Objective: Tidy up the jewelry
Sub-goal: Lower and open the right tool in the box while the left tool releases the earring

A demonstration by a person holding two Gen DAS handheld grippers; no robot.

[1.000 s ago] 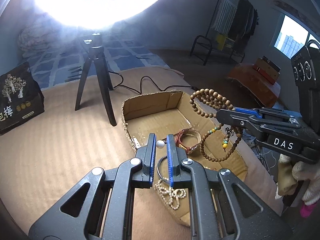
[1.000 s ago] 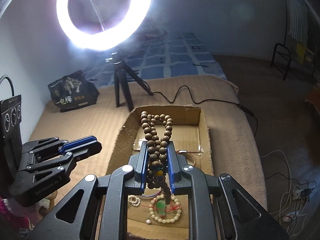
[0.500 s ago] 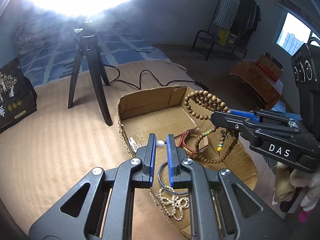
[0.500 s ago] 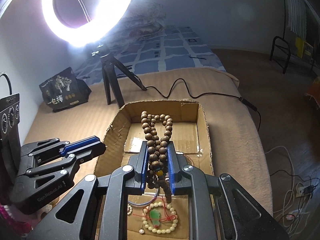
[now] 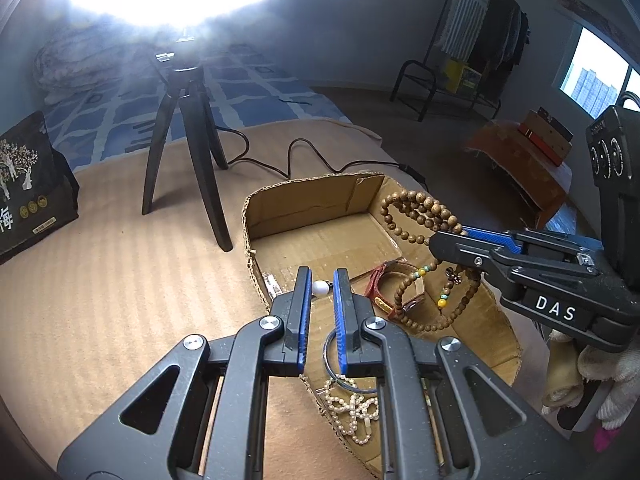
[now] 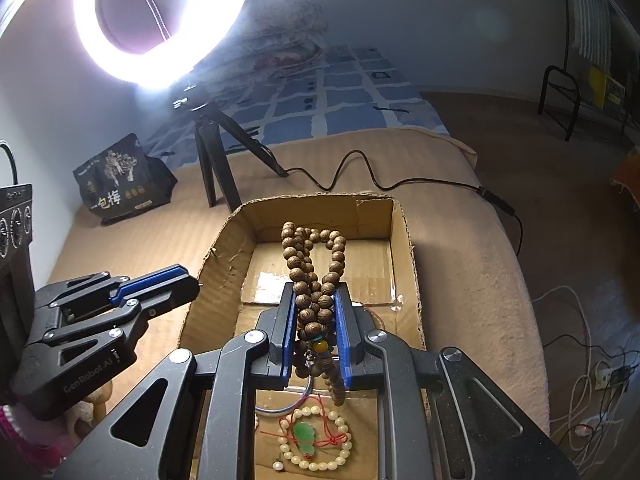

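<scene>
Wooden brown bead necklace point(image 6: 316, 280) hangs clenched in the right hand-held gripper point(image 6: 316, 332) above the open cardboard box point(image 6: 404, 248), loops trailing toward 12 o'clock. Left hand-held gripper point(image 5: 320, 292), at 9 o'clock, pinches a white pearl bead point(image 5: 320, 288). Box rests on a tan bed blanket point(image 5: 120, 260).

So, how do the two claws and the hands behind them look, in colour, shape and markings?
Both are black plastic with triangular cut-outs, silver pivot screws and blue pads inside the fingers. The right claw carries a white "DAS" label. The left claw has "GenRobot.AI" in grey along its side. A black module with round dials sits on top of the right one. The hand behind it wears a whitish knitted glove.
</scene>
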